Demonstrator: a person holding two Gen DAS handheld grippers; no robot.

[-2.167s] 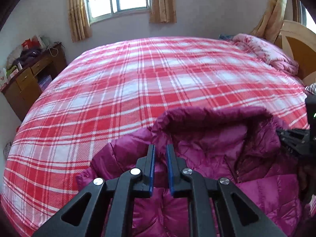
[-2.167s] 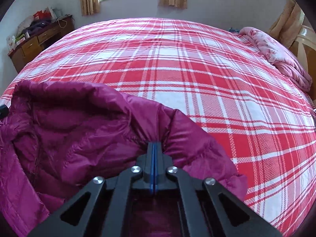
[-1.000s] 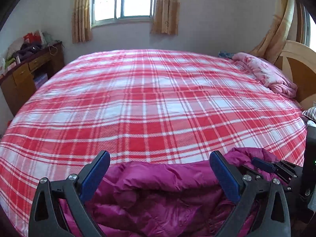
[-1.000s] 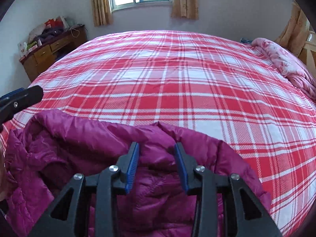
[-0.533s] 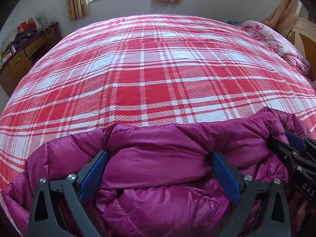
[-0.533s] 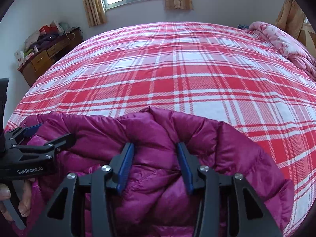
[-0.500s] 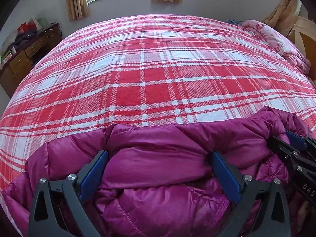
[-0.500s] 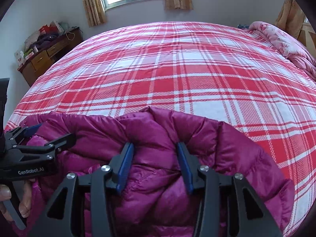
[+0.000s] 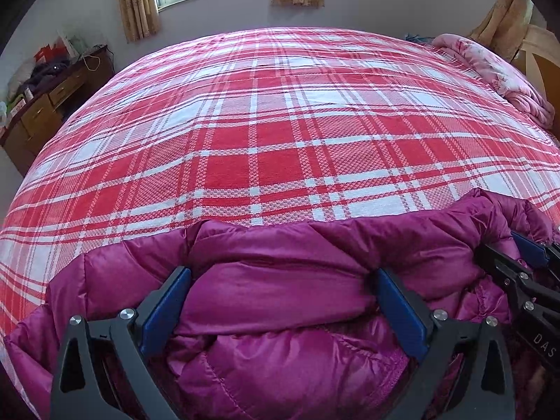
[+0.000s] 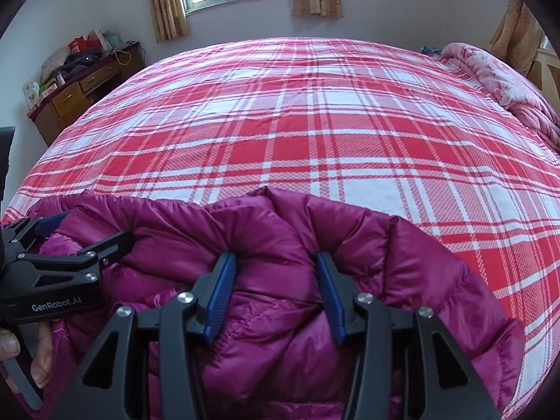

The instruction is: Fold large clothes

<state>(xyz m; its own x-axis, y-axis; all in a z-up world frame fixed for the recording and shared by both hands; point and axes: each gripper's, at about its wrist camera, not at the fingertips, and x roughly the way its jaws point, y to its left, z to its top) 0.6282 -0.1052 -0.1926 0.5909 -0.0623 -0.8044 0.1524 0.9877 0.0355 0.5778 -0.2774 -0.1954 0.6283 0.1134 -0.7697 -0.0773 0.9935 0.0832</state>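
"GenRobot.AI" on left gripper [image 10: 84, 241] body. Both jaws spread, gripping nothing; right gripper [image 10: 276, 262] straddles bulge of magenta jacket [image 9: 280, 297] on plaid bed [image 9: 280, 133].

Black claws [image 10: 273, 290], seemingly blue-padded.

The jacket [image 9: 280, 315] lies on the bed's [image 9: 280, 133] near edge. A desk [image 9: 45, 105] stands far left, a blanket [image 9: 497, 70] far right.
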